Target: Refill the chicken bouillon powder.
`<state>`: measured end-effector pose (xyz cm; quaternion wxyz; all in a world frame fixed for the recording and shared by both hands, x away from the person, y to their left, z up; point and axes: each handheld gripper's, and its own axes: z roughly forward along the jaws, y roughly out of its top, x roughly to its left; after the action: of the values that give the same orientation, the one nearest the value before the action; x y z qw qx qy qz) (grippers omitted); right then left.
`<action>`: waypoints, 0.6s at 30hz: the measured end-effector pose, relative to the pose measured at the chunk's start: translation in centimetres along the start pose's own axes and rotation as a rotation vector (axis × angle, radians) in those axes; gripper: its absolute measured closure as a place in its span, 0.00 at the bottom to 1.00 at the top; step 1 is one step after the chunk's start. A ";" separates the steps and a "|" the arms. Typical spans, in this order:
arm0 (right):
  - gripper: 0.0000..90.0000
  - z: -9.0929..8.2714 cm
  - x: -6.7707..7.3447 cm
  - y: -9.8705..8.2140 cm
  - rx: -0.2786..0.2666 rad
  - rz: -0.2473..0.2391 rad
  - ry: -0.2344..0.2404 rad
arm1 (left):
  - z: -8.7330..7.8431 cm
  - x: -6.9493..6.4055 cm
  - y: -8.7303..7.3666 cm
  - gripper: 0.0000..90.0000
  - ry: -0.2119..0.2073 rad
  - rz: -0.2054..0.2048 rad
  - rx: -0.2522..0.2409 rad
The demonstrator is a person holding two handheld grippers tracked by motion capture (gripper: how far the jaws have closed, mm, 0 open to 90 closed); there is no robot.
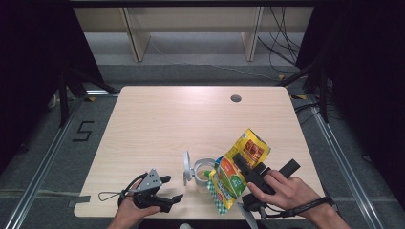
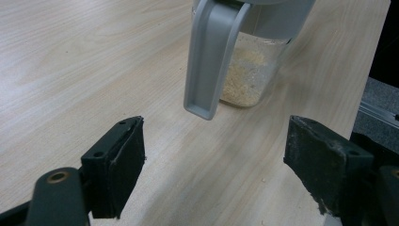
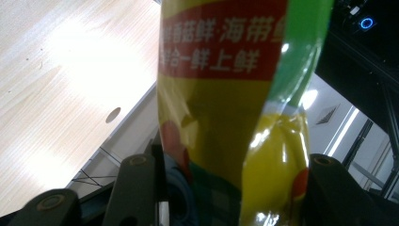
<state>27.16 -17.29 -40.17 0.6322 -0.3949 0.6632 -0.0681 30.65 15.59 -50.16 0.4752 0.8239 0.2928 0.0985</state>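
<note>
Two grippers over light wooden desk [image 1: 157, 119]. Right gripper [image 1: 252, 177] pinches yellow-green snack bag [image 1: 239, 167] between its fingers [image 3: 136, 188], bag tilted with lower end above clear jar [image 1: 204, 172]. Jar stands near desk's front edge, grey lid [image 1: 186, 168] flipped open, pale granules inside. Left gripper [image 1: 168, 191] just left of jar, fingers [image 2: 117, 165] spread, nothing between.

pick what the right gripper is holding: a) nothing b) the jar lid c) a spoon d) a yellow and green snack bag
d: the right gripper has its jaws closed on the yellow and green bag, tipped over the open jar of pale grains, while the left gripper stands open beside the jar.
</note>
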 end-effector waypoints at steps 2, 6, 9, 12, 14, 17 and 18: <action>0.63 0.0 0.0 0.1 -0.004 0.007 -0.005 | 0.0 0.0 0.0 0.22 0.000 -0.001 0.001; 0.63 0.1 -0.1 0.1 -0.010 -0.007 0.003 | 0.0 0.0 0.0 0.22 0.000 -0.001 0.001; 0.63 0.1 0.0 0.1 -0.004 0.017 -0.002 | 0.0 0.0 0.0 0.22 0.000 0.000 0.000; 0.63 0.1 -0.1 0.2 -0.012 0.003 0.003 | 0.0 0.0 0.0 0.22 -0.001 -0.001 0.000; 0.63 0.1 -0.1 0.2 -0.014 0.008 -0.006 | 0.0 0.0 0.0 0.22 0.000 -0.001 -0.001; 0.64 0.1 -0.1 0.3 -0.014 0.010 -0.009 | 0.0 0.0 0.0 0.22 0.000 0.002 0.001; 0.64 0.1 -0.1 0.3 -0.014 0.010 -0.010 | 0.0 0.0 0.0 0.22 -0.001 0.003 0.003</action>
<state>27.07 -16.97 -40.25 0.6329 -0.3965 0.6625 -0.0583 30.64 15.59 -50.15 0.4740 0.8251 0.2914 0.0984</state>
